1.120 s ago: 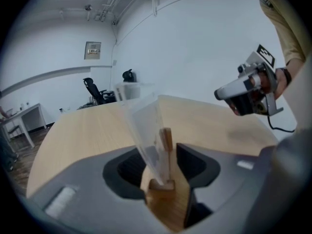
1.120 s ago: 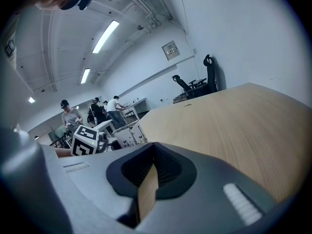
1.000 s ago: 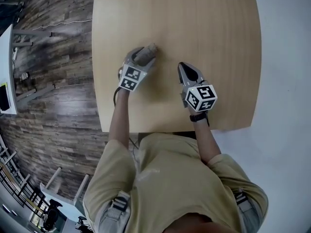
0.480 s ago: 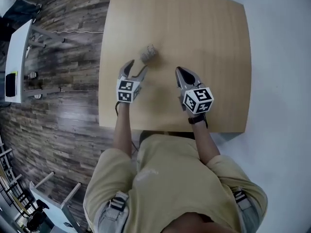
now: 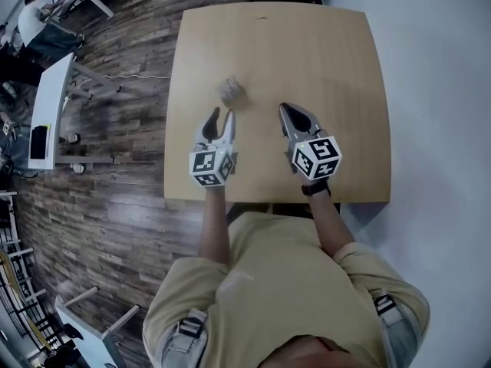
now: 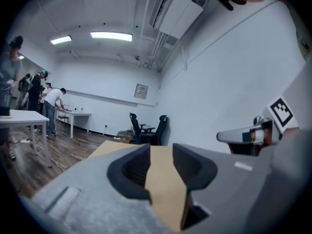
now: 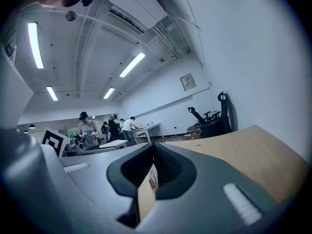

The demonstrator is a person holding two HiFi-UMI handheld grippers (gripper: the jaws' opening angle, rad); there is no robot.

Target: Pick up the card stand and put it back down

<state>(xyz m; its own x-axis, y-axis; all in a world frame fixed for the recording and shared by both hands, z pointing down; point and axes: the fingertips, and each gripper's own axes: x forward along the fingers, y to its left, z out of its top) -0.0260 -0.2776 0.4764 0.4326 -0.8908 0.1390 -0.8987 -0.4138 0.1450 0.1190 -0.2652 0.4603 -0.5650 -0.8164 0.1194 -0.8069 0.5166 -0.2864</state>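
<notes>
My left tool (image 5: pixel 222 116), jaws narrowly apart and just closing on nothing, was over the near half of the worktop (image 5: pixel 322 60), short of the card stand (image 5: pixel 231 90) standing free left of the middle, while my right tool (image 5: pixel 286 112) hovered alongside, closed and empty.

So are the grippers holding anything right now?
No, nothing is held. The card stand sits alone on the table. The left gripper jaws have just been closing with nothing between; the right gripper is shut and empty.
</notes>
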